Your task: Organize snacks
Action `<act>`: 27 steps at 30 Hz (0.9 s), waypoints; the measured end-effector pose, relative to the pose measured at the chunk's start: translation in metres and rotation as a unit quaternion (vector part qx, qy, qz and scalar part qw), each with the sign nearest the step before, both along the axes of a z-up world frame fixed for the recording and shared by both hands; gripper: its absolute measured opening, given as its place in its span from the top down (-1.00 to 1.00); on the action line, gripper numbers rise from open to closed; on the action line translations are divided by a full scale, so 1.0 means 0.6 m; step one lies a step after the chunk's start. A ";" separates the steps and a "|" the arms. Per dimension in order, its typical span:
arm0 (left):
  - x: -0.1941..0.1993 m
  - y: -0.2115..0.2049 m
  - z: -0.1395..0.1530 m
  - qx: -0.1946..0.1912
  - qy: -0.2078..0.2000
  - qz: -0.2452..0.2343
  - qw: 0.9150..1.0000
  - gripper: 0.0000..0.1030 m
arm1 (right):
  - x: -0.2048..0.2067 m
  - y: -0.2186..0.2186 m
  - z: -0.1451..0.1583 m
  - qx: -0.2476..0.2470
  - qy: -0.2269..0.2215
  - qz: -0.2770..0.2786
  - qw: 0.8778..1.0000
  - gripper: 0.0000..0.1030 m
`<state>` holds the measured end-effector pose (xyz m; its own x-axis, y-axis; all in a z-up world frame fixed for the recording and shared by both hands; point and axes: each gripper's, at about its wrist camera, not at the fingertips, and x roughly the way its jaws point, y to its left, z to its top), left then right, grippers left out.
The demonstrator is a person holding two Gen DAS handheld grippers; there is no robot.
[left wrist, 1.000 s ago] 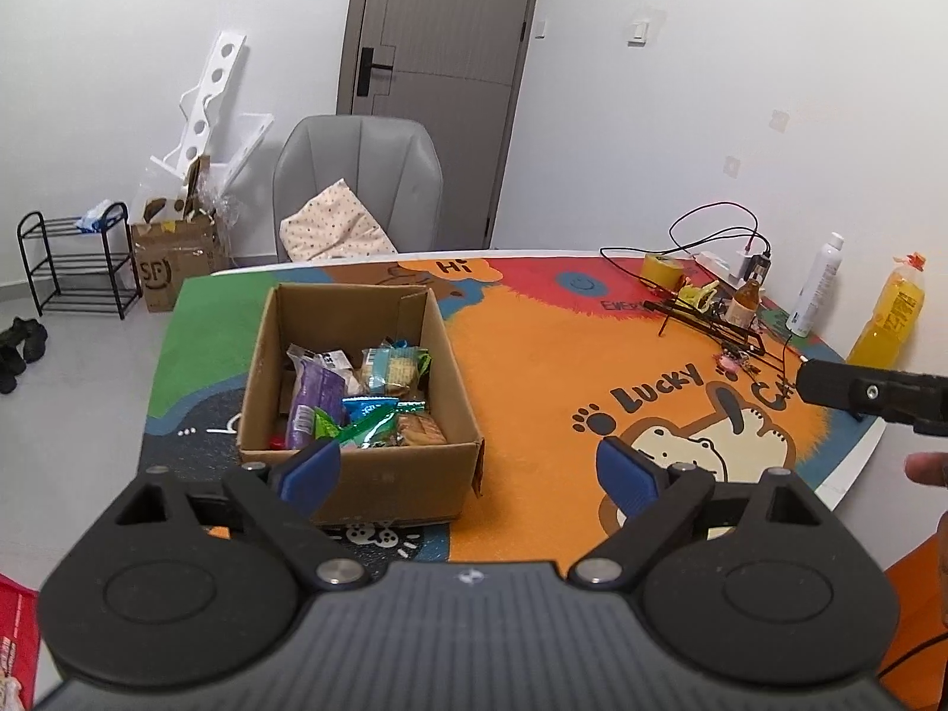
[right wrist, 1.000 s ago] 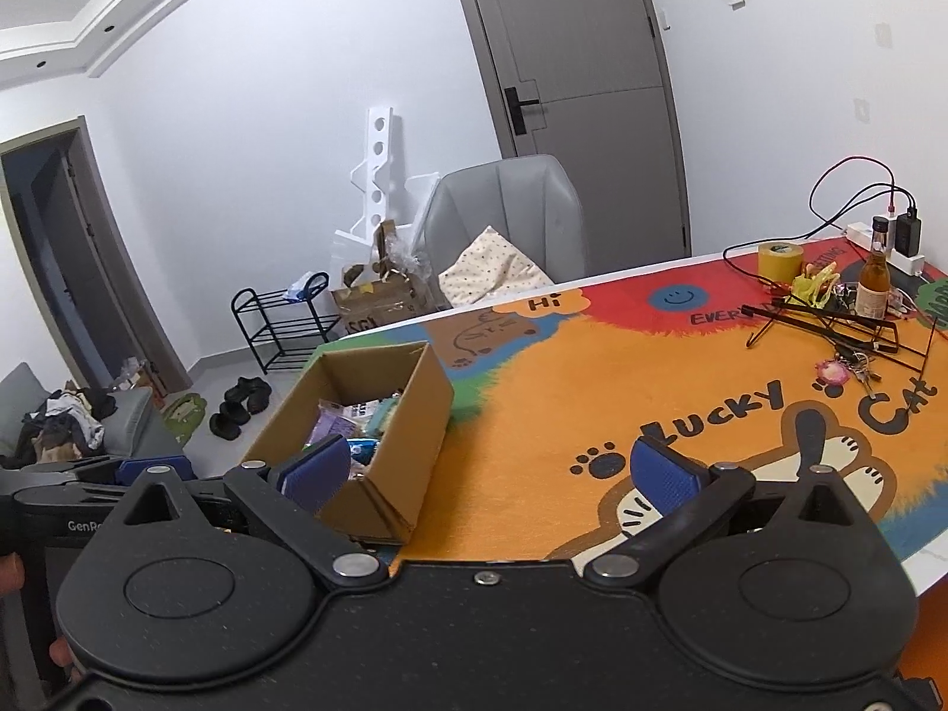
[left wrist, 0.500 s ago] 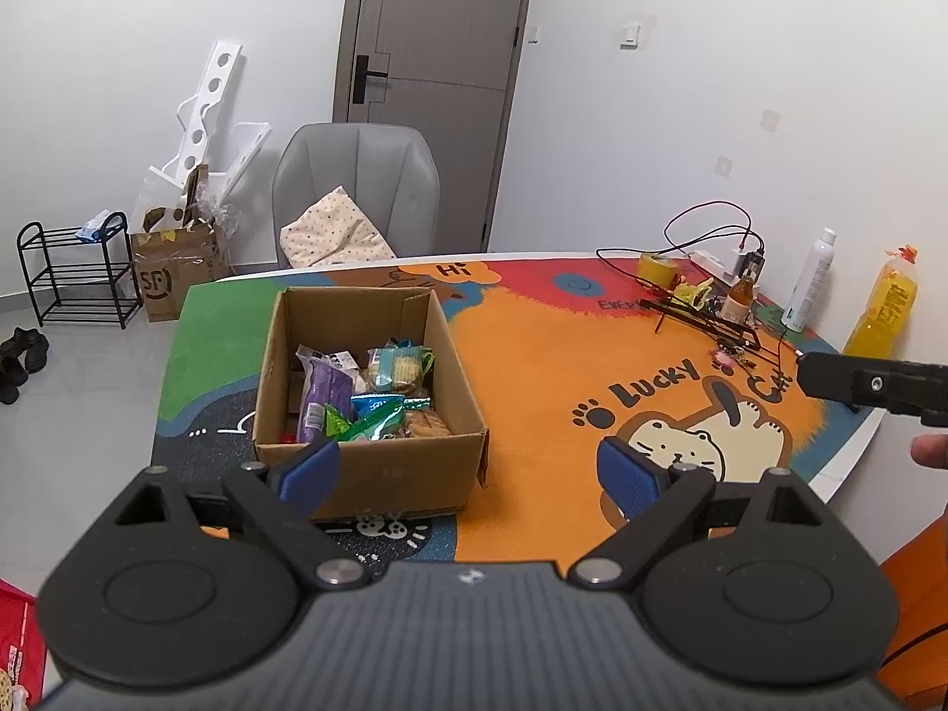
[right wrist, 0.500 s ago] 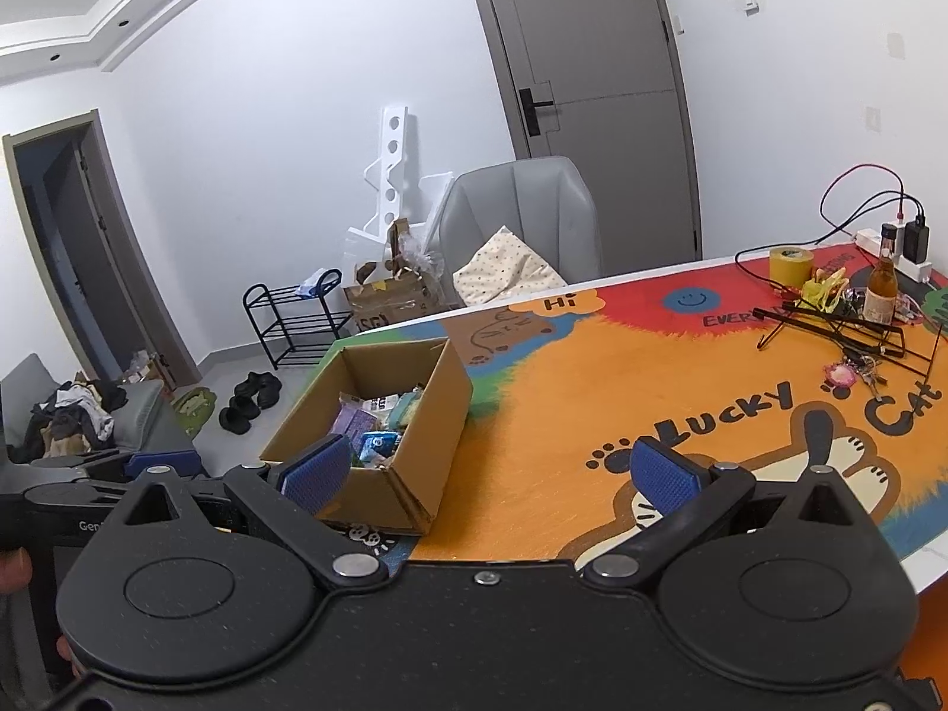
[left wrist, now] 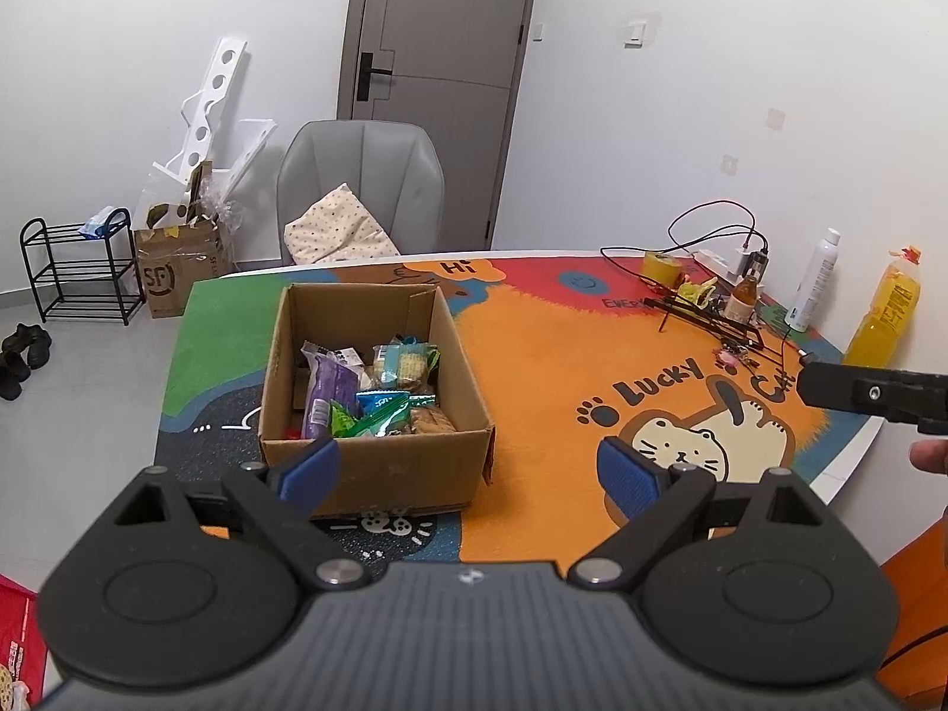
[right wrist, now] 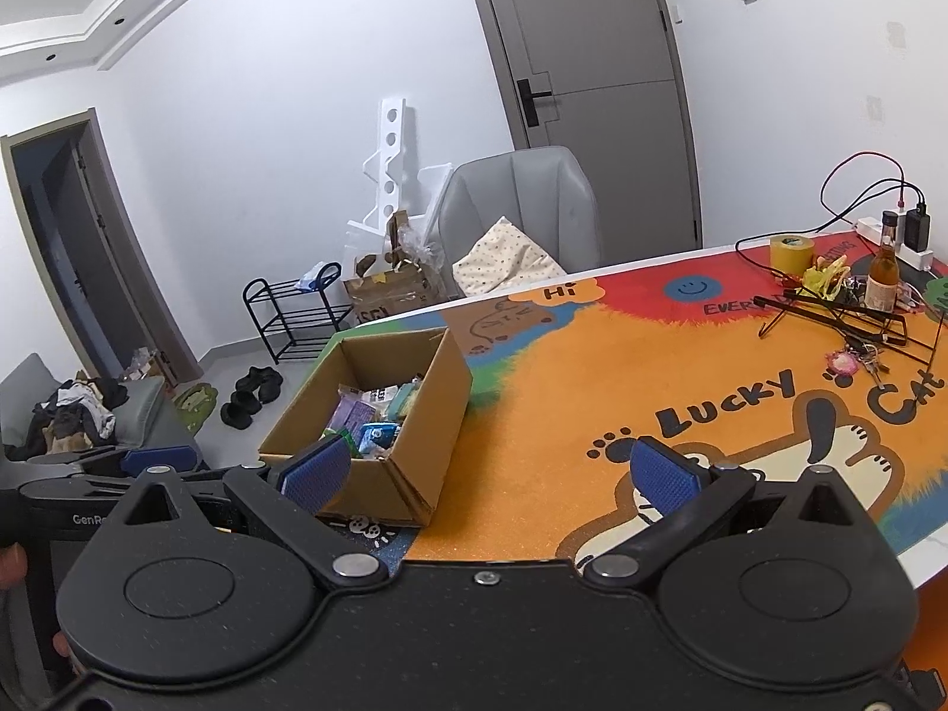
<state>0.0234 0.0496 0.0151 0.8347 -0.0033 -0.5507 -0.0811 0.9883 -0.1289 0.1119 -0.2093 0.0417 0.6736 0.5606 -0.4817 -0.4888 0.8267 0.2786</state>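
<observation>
Snacks (left wrist: 370,388) lie packed in an open cardboard box (left wrist: 379,468) that stands on the left part of a colourful cat-print table mat (left wrist: 533,355); among them are a purple packet (left wrist: 324,391) on the left, a blue wrapper (left wrist: 379,400) and green wrappers near the middle, and a pale biscuit pack (left wrist: 403,361) further back. Left gripper (left wrist: 468,471) hangs above the near table edge with its jaws wide apart and nothing between them, its left blue pad (left wrist: 308,471) seen over the box's near wall. Right gripper (right wrist: 492,474) is likewise spread wide and empty, with the box (right wrist: 415,415) ahead on its left. At the far right of the mat sit a roll of yellow tape (right wrist: 791,252), a small brown bottle (right wrist: 883,275), black wire racks (right wrist: 841,311) and cables, then a white spray bottle (left wrist: 814,281) and a yellow bottle (left wrist: 886,314). Beyond the table stands a grey chair (left wrist: 361,178) with a dotted cushion (left wrist: 338,234)
</observation>
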 end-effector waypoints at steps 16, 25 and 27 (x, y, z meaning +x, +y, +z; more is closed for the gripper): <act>-0.002 -0.002 0.001 0.002 -0.001 -0.002 1.000 -0.81 | 0.000 -0.001 -0.001 0.001 0.006 0.000 1.000 -1.00; -0.003 -0.004 0.002 0.005 -0.004 -0.003 1.000 -0.81 | 0.001 -0.003 -0.003 0.004 0.006 0.000 1.000 -1.00; -0.004 -0.005 0.002 0.007 -0.004 -0.003 1.000 -0.81 | 0.001 -0.004 -0.004 0.003 0.007 0.000 1.000 -1.00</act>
